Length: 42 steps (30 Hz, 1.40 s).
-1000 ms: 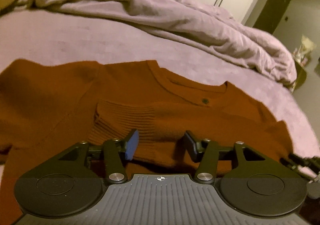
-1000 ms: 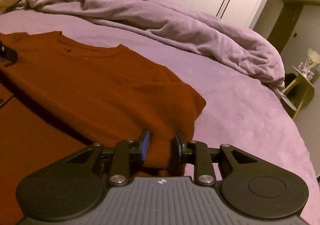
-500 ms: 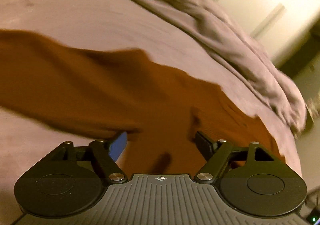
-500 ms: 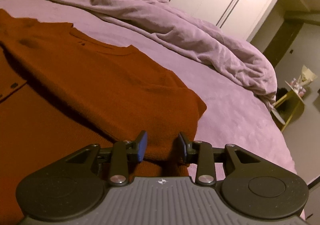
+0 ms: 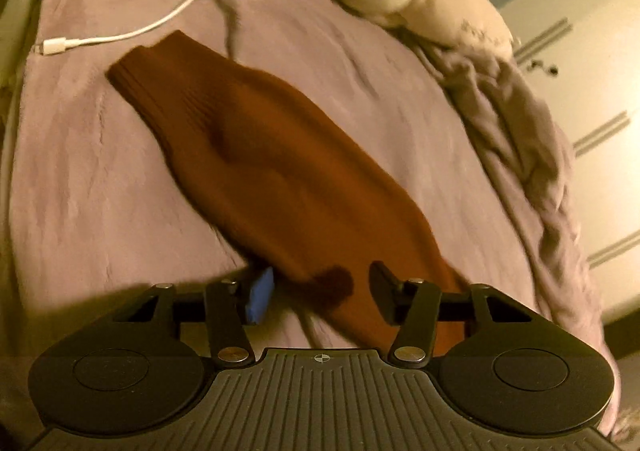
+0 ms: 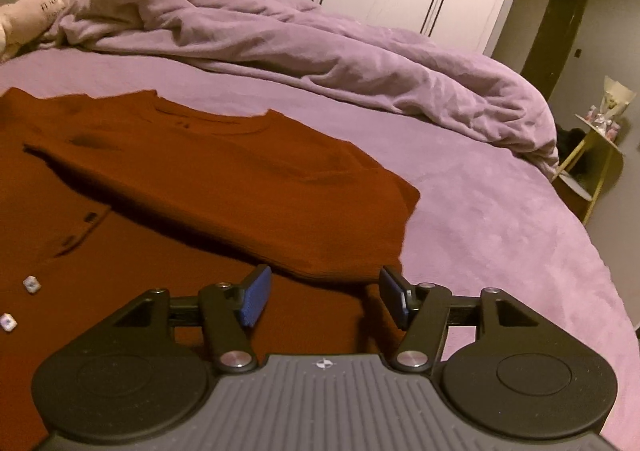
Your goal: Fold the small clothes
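Left wrist view: rust-brown sweater's sleeve (image 5: 280, 171) lies stretched toward the bed's (image 5: 100, 191) left edge, cuff near a white charging cable (image 5: 132, 33). Our left gripper (image 5: 320, 293) and right gripper (image 6: 324, 297) both gape wide, holding nothing. Risk, we judge: a shallow pinch drags knit, undoing the folded panel (image 6: 240, 187).

Both wrist views look low across the bed (image 6: 500, 219), seemingly sharing the sweater (image 5: 280, 171).

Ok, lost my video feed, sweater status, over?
Both grippers, left and right, open, empty. Rust sweater partly folded; sleeve lies outstretched. White cable near cuff.
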### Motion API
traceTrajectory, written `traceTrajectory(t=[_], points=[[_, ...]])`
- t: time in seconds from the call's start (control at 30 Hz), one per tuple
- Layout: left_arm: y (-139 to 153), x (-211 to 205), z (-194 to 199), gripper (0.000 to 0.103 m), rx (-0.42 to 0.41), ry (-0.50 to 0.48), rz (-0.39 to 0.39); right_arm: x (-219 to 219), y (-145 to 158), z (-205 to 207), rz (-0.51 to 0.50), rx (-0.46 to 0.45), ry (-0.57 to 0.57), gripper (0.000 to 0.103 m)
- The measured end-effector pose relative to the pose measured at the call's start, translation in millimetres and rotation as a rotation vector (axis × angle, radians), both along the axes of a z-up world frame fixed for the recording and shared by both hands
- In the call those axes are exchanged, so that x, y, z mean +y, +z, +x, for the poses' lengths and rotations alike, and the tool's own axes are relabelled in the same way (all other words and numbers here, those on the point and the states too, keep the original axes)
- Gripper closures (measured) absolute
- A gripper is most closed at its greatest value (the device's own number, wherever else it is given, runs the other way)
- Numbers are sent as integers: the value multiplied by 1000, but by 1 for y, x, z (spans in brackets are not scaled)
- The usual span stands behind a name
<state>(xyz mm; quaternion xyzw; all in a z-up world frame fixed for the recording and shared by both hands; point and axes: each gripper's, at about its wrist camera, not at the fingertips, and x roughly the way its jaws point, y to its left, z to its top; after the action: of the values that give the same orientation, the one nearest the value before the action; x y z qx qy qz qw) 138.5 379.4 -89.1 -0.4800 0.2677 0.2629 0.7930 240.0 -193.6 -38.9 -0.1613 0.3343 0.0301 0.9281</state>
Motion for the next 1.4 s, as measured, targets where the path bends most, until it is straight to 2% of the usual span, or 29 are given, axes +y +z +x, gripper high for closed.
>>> traceTrajectory(t=[0.07, 0.13, 0.23, 0.3, 0.37, 0.5, 0.57, 0.63, 0.7, 0.73, 0.77, 0.8, 0.9, 1.0, 1.17, 1.23, 1.3, 1.33, 1.4], points=[[-3, 9, -1, 74, -16, 53, -11, 3, 2, -3, -1, -6, 10, 41], [-4, 16, 1, 87, -17, 98, 7, 6, 3, -4, -3, -9, 12, 41], [2, 19, 4, 94, -27, 116, 40, 7, 7, -6, 7, -15, 13, 41], [22, 14, 8, 95, -31, 80, 147, 6, 10, -8, 11, -25, 12, 41], [54, -14, 19, 95, -63, -38, 310, 4, 12, -9, 21, -31, 8, 41], [118, -99, 57, 95, -186, -349, 547, -1, 13, -10, 52, -33, -8, 41], [140, -155, 74, 95, -268, -519, 629, 0, 13, -10, 60, -33, -12, 41], [147, -212, 91, 94, -330, -683, 656, 1, 14, -11, 74, -35, -13, 41], [138, -262, 105, 88, -335, -806, 659, 1, 17, -13, 99, -38, -15, 41], [128, -285, 112, 81, -322, -865, 646, 1, 17, -14, 108, -36, -13, 41], [118, -303, 115, 69, -302, -914, 628, -1, 18, -14, 117, -34, -13, 40], [104, -319, 118, 64, -267, -953, 607, -3, 19, -14, 121, -31, -13, 40], [78, -338, 111, 66, -188, -961, 546, -11, 22, -13, 129, -19, -9, 40], [62, -327, 97, 63, -103, -901, 531, -19, 25, -7, 184, 10, 0, 40], [64, -282, 97, 59, -48, -785, 509, -5, 26, 8, 257, 20, 39, 40], [69, -269, 98, 59, -59, -762, 450, 13, 28, 15, 276, 19, 84, 40], [77, -262, 109, 50, -91, -783, 362, 30, 29, 19, 281, 9, 110, 40], [78, -259, 113, 40, -112, -817, 317, 38, 29, 21, 279, 2, 111, 39], [75, -264, 132, 39, -117, -829, 284, 48, 30, 21, 294, -2, 99, 39]])
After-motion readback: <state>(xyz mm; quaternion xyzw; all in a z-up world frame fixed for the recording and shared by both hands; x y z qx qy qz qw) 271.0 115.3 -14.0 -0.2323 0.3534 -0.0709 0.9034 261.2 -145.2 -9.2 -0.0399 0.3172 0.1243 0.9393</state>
